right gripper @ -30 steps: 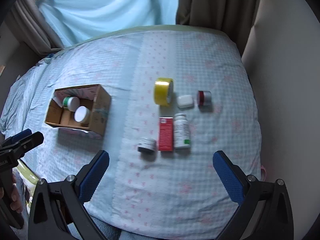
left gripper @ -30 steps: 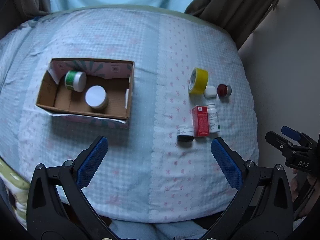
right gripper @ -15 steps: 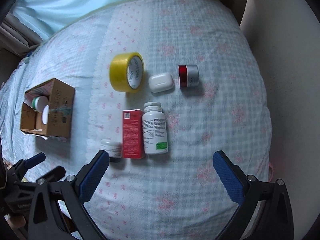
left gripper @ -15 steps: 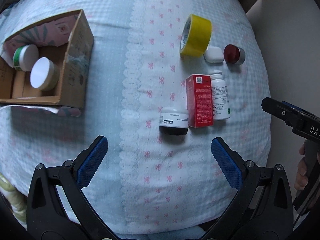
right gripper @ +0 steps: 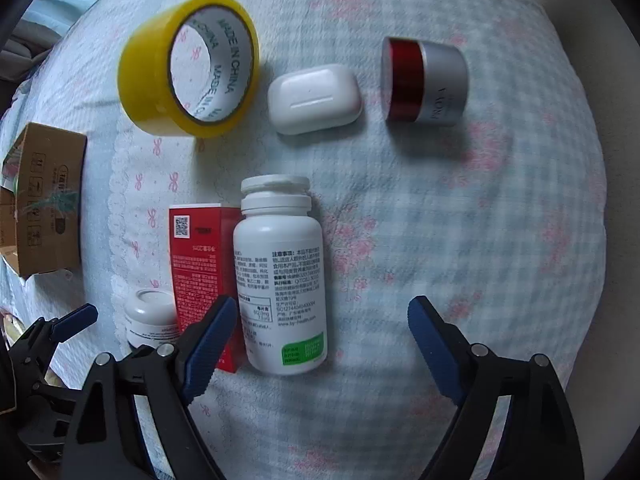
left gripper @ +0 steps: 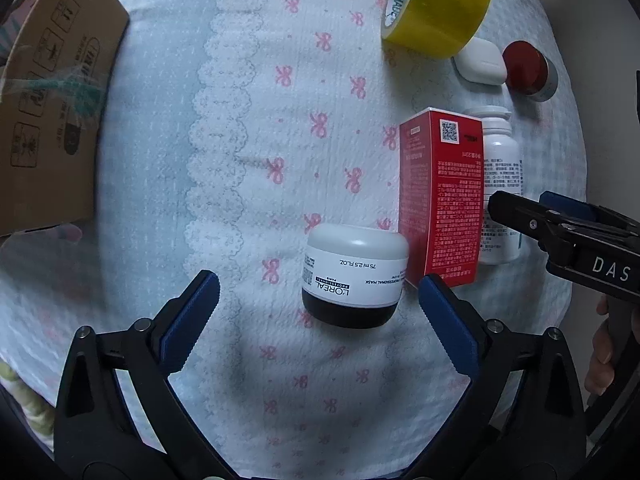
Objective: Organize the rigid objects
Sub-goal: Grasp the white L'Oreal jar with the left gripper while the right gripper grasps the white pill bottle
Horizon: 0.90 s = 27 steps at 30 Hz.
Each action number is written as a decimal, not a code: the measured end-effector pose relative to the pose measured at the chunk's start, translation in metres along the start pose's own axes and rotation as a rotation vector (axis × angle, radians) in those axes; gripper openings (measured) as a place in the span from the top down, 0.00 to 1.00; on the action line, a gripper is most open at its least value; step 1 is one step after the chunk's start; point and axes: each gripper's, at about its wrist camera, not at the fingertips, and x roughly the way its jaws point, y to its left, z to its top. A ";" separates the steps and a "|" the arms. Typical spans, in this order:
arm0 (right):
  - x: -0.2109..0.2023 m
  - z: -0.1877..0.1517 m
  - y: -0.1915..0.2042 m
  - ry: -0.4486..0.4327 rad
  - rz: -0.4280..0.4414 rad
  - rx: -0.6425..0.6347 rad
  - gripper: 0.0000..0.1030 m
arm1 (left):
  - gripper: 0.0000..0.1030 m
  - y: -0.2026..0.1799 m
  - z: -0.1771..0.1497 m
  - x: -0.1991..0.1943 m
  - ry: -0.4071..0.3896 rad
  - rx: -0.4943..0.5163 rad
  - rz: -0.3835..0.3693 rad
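A white and black L'Oreal jar (left gripper: 354, 278) lies on the blue cloth, just ahead of my open left gripper (left gripper: 318, 308), between its fingertips. A red box (left gripper: 440, 196) stands right of the jar, with a white pill bottle (right gripper: 280, 276) lying beside it. My open right gripper (right gripper: 320, 332) is low over the bottle's base, its left fingertip in front of the red box (right gripper: 198, 268). Beyond lie a yellow tape roll (right gripper: 188, 68), a white earbud case (right gripper: 314, 98) and a red and silver jar (right gripper: 424, 80).
A cardboard box (left gripper: 52, 108) stands at the left on the cloth, also in the right wrist view (right gripper: 44, 200). The other gripper shows at the right edge of the left wrist view (left gripper: 568, 236). The bed edge drops off at the right.
Both grippers have come down and forward toward the objects. The left one now frames the L'Oreal jar; the right one is close over the pill bottle. Both jaws stay open.
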 end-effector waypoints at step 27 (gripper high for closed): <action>0.037 0.035 0.007 0.073 0.110 0.038 0.54 | 0.48 -0.011 0.016 0.038 0.039 -0.027 -0.139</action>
